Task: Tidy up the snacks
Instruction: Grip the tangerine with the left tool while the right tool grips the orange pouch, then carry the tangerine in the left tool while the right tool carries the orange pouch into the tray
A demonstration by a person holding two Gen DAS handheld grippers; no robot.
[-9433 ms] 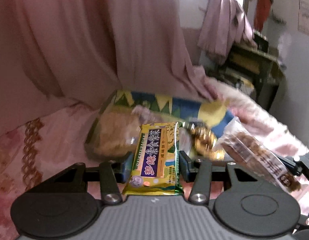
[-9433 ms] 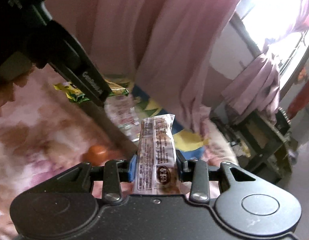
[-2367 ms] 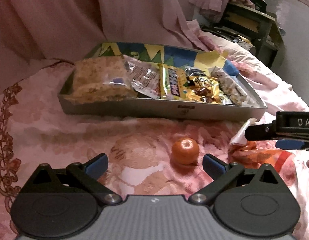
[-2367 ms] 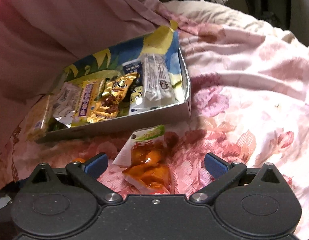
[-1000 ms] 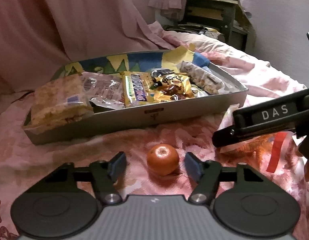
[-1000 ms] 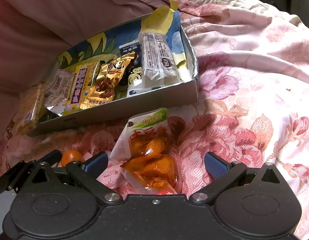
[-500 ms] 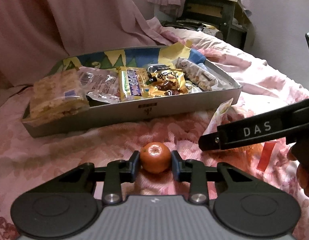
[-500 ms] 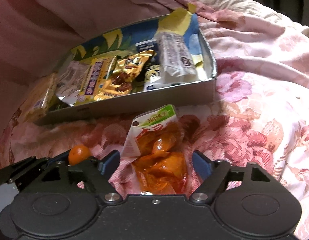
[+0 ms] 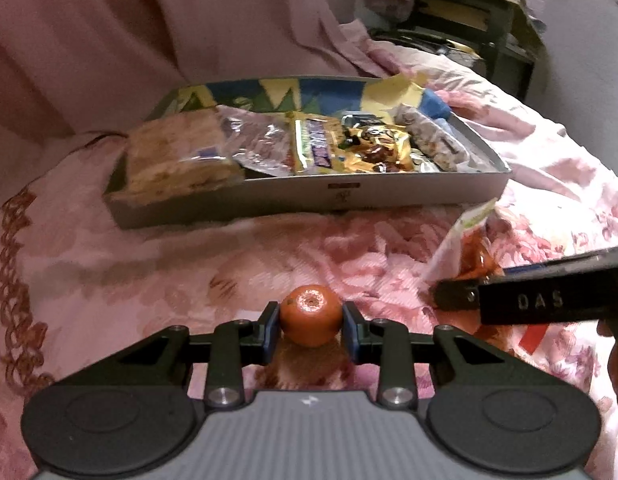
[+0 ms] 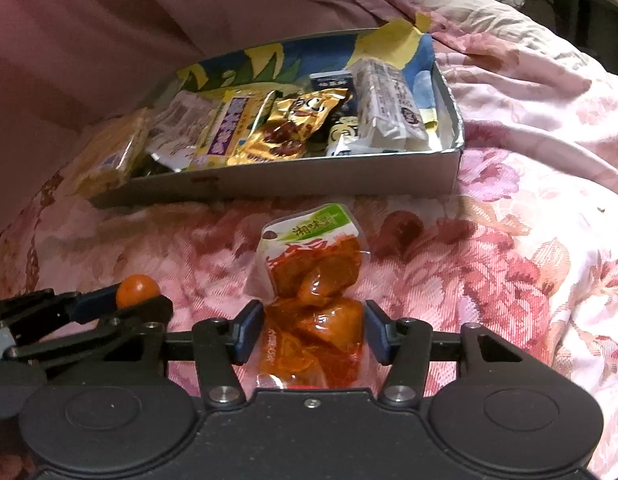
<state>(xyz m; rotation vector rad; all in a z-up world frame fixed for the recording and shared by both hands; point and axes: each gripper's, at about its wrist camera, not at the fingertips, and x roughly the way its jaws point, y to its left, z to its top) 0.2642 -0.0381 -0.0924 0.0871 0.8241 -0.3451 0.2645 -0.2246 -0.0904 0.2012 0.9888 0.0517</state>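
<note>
My left gripper [image 9: 310, 330] is shut on a small orange mandarin [image 9: 311, 315] just above the floral bedspread; it also shows in the right wrist view [image 10: 136, 290]. My right gripper [image 10: 313, 334] has closed in on an orange snack pouch with a green top [image 10: 313, 280]; both pads touch its sides as it lies on the bedspread. The pouch also shows in the left wrist view [image 9: 471, 244]. A shallow grey box [image 9: 389, 194] holds several wrapped snacks, a little beyond both grippers; the right wrist view shows it too [image 10: 349, 176].
Pink floral bedspread [image 10: 529, 240] covers the surface. A pink curtain [image 9: 149, 32] hangs behind the box. Dark furniture [image 9: 481, 12] stands at the far right. The left gripper's body [image 10: 69, 328] sits close to the left of the right one.
The left gripper closed on the mandarin, which was loose a second ago. The right gripper's jaws narrowed from wide open to touching the orange pouch.
</note>
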